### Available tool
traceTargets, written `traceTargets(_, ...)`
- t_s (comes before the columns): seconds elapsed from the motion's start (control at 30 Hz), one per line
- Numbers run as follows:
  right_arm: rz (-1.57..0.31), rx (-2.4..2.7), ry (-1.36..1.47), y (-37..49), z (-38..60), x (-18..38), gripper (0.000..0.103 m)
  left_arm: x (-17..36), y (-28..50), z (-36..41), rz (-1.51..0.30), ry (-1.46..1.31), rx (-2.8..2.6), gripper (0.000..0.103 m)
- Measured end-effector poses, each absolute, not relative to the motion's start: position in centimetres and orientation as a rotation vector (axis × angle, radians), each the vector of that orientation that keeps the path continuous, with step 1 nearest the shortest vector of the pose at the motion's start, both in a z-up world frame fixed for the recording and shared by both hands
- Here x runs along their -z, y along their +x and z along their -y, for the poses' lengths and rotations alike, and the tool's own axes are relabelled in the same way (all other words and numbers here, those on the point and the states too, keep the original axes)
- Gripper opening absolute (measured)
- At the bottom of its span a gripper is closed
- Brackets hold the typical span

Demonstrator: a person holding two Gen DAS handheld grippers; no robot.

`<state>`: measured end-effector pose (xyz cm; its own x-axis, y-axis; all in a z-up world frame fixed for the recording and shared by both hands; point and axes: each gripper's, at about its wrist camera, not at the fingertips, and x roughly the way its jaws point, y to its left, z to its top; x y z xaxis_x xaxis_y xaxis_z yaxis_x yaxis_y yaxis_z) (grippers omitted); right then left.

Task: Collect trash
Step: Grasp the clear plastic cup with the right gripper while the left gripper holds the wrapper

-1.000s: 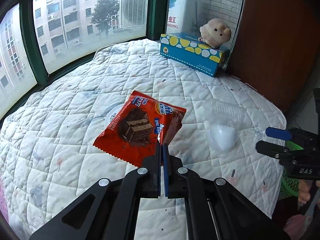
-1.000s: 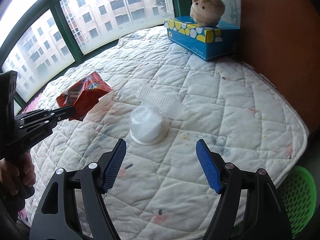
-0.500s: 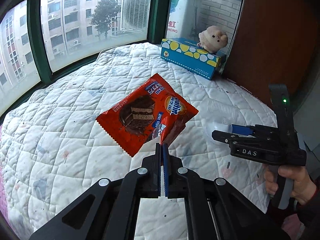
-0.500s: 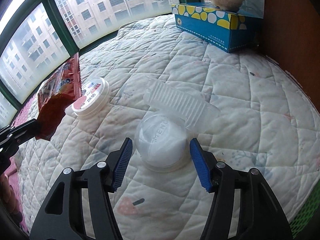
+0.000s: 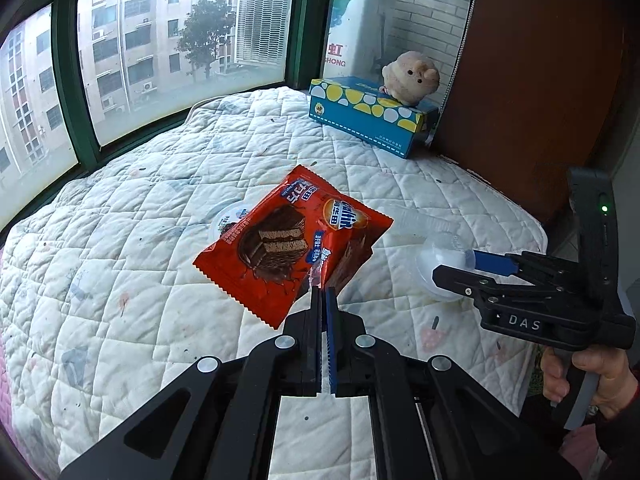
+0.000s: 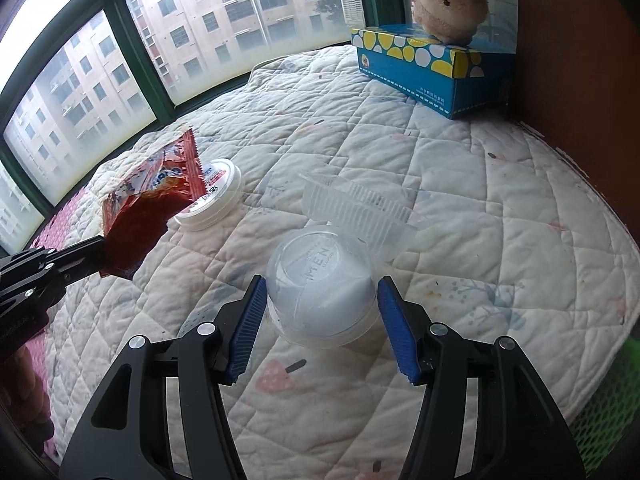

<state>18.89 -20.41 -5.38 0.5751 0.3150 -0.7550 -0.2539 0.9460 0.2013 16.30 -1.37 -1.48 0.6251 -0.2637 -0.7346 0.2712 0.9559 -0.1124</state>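
My left gripper (image 5: 322, 292) is shut on the corner of a red snack wrapper (image 5: 292, 240) and holds it above the quilted bed; the wrapper also shows in the right wrist view (image 6: 148, 208). My right gripper (image 6: 320, 312) is open, its blue pads on either side of an upturned clear plastic cup (image 6: 320, 280) lying on the quilt; the cup also shows in the left wrist view (image 5: 440, 256). A clear ribbed plastic tray (image 6: 356, 212) lies just behind the cup. A small white tub (image 6: 212, 196) sits beside the wrapper.
A blue tissue box (image 6: 432, 64) with a plush toy (image 6: 452, 4) on it stands at the far edge by a brown wall panel (image 5: 540, 80). Windows run along the back and left. A green mesh basket (image 6: 612, 408) is past the bed's right edge.
My right gripper has moved forward, so that its pads now flank the cup, and its jaws have narrowed. My left gripper has lifted the wrapper a little higher.
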Motion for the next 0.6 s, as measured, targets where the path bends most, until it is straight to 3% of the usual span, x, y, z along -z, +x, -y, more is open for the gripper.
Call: traceTargets(0.6, -0.825, -0.234, 0.106, 9.3, 27.1, 2.3, 0.057, -0.3, 11.7, 8.9, -0.807, 0.062, 0.444, 0.002)
